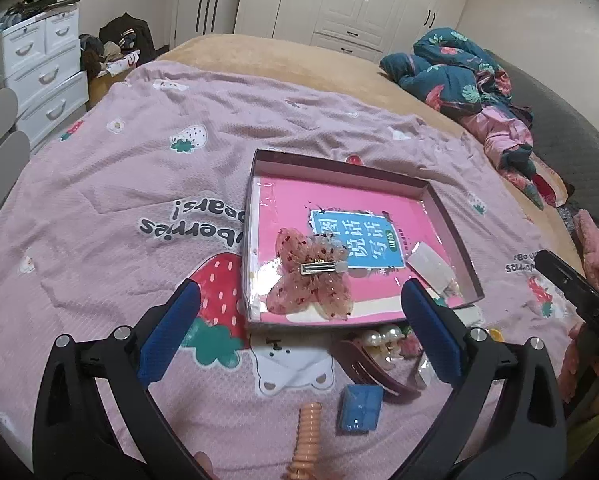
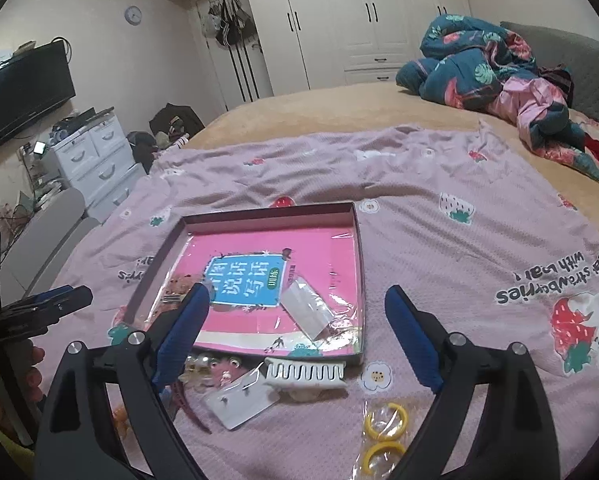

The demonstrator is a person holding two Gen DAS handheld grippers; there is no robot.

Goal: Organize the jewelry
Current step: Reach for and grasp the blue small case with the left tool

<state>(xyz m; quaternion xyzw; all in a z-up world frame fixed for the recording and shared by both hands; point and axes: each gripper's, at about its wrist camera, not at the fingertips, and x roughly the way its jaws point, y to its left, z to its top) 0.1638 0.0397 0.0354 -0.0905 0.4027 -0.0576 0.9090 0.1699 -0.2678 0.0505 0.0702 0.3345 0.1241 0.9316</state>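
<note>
A shallow box (image 1: 451, 220) (image 2: 359, 272) lies on the pink bedspread with a pink book in it. A pink butterfly hair clip (image 1: 311, 276) and a clear packet (image 1: 431, 268) (image 2: 307, 312) rest in the box. My left gripper (image 1: 299, 324) is open and empty, hovering just before the box's near edge. My right gripper (image 2: 299, 328) is open and empty above the box's near right corner. Loose items lie in front of the box: pearl pieces (image 1: 383, 338), a dark hair claw (image 1: 371, 372), a blue box (image 1: 359, 408), an orange spiral tie (image 1: 307, 436), a white comb clip (image 2: 305, 372), an earring card (image 2: 239, 404), and yellow rings (image 2: 385, 424).
The pink strawberry-print bedspread (image 1: 139, 184) (image 2: 439, 240) covers the bed. A heap of dark floral bedding (image 1: 459, 76) (image 2: 483, 72) lies at the far right. White drawers (image 1: 43, 68) (image 2: 95, 152) stand at the left. The other gripper shows in each view (image 1: 571, 288) (image 2: 39, 308).
</note>
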